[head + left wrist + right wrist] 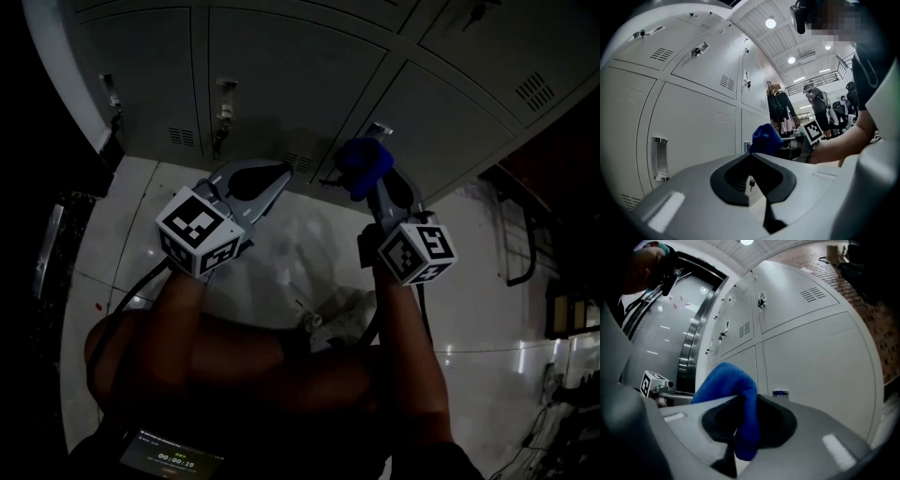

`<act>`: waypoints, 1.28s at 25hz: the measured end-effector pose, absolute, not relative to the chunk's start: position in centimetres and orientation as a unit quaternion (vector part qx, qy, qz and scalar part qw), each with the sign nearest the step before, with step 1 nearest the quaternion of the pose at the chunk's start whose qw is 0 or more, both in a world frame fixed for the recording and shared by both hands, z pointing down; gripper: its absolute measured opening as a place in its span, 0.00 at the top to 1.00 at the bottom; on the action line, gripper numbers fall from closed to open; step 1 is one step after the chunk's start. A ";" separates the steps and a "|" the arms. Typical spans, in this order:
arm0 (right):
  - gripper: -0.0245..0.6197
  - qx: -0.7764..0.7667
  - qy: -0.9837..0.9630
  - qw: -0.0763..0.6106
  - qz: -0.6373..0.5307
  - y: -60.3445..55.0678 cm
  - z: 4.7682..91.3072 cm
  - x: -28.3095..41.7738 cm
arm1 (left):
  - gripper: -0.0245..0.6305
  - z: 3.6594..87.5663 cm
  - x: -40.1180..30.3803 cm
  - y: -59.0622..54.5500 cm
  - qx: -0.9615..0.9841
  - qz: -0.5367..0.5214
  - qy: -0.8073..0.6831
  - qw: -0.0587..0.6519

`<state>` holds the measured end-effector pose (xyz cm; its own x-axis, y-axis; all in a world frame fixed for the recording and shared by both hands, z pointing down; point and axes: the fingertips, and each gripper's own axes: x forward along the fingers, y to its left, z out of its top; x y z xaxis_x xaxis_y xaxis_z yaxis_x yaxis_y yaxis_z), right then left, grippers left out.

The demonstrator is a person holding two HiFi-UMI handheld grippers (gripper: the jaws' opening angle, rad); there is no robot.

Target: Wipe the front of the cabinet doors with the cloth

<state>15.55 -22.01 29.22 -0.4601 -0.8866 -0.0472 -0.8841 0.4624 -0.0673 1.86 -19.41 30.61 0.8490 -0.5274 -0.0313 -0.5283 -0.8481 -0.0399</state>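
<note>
A row of grey metal cabinet doors (pixel 300 84) with handles and vent slits stands in front of me. My right gripper (pixel 373 178) is shut on a bunched blue cloth (pixel 364 164), which sits close to a lower door; I cannot tell whether it touches. In the right gripper view the cloth (pixel 729 380) bulges out over the closed jaws and hangs down between them, before a door (pixel 811 362). My left gripper (pixel 279 178) hovers beside it to the left, shut, with nothing in it. The left gripper view shows the cloth (pixel 765 138) past its tips.
Door handles (pixel 225 98) and a small lock (pixel 697 50) stick out from the doors. White floor tiles (pixel 309 244) lie below, with my shoe (pixel 342 309) on them. A dark rack (pixel 47 253) stands left. Several people (pixel 813 101) stand far off.
</note>
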 end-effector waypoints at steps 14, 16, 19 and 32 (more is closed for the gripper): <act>0.86 -0.459 0.888 0.012 -0.008 -20.6 32.0 9.4 | 0.96 31.8 1.2 -20.5 -0.958 0.010 0.285 0.029; 0.86 -0.459 0.888 0.008 -0.007 -20.6 32.2 9.1 | 0.96 32.1 1.1 -20.7 -0.958 0.009 0.287 0.023; 0.86 -0.466 0.885 -0.001 0.000 -20.6 32.3 8.8 | 0.96 32.3 1.0 -20.8 -0.958 0.008 0.286 0.018; 0.86 -0.454 0.891 0.005 0.004 -20.3 31.9 8.3 | 0.96 32.7 1.5 -20.5 -0.960 0.000 0.280 0.019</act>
<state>8.30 -20.30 31.91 -0.5878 -0.8089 -0.0133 -0.8090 0.5878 0.0024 1.46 -20.48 32.72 0.8433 -0.5373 -0.0109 -0.5373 -0.8426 -0.0364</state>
